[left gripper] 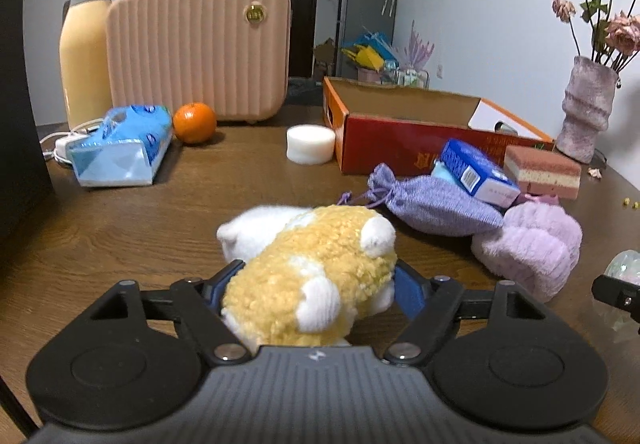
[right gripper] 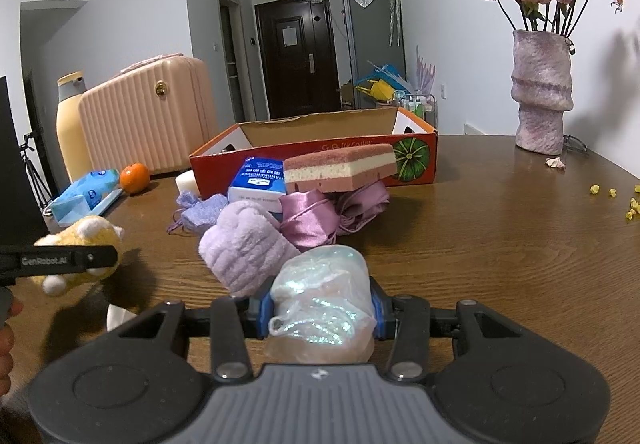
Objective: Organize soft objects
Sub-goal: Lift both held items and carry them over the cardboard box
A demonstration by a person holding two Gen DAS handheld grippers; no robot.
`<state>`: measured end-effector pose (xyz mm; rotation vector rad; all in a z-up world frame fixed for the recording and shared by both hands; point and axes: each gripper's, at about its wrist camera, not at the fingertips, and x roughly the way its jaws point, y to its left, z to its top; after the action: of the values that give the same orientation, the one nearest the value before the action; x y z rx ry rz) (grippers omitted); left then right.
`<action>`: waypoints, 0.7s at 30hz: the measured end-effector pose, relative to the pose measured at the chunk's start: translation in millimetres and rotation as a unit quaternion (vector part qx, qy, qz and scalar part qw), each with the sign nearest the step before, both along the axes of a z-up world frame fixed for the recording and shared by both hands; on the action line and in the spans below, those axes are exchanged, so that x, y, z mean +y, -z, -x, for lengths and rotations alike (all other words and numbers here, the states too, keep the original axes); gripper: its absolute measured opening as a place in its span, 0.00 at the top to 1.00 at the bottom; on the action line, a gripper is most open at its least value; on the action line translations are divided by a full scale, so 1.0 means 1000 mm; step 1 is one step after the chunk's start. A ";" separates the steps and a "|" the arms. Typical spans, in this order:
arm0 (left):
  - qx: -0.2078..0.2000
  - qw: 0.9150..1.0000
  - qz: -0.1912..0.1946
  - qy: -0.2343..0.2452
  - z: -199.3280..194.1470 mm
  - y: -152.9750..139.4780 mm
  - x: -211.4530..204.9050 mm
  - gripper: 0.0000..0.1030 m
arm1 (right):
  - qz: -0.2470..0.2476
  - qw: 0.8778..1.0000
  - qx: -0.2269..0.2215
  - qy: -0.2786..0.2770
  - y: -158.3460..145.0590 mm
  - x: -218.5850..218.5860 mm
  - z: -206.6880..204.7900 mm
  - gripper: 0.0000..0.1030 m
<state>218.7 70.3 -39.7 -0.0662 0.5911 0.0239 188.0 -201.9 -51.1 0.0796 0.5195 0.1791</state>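
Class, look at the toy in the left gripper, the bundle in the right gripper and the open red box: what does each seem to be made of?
Plush toy: curly yellow and white pile fabric, matte; it bulges between the jaws. Iridescent bundle: looks like thin sheer film or organza, with a pearly sheen and crinkled folds; which one is unclear. Red box: printed cardboard, brown and rough-edged inside, slightly glossy outside.

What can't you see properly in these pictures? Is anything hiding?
- Inside of the red cardboard box: both views, its near wall hides the floor.
- Face of the yellow and white plush toy: left wrist view shows only its back; in the right wrist view the left gripper covers it.
- Small print on the blue and white tissue packet: too small.
- What the shiny see-through pouch in the right gripper holds: blurred by wrinkles.
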 end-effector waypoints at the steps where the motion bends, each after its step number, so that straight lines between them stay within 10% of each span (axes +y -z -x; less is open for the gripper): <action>1: -0.004 1.000 0.000 -0.001 0.002 -0.002 0.000 0.24 | 0.001 1.000 -0.002 0.001 -0.001 0.000 0.000 0.58; 21: -0.090 0.996 0.008 0.012 0.010 -0.048 -0.018 0.28 | 0.024 0.997 -0.071 0.023 -0.037 -0.014 -0.022 0.58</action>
<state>208.3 51.8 8.1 -0.0755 0.4115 -0.0095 209.6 -215.7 -14.6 0.0323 0.3793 0.1261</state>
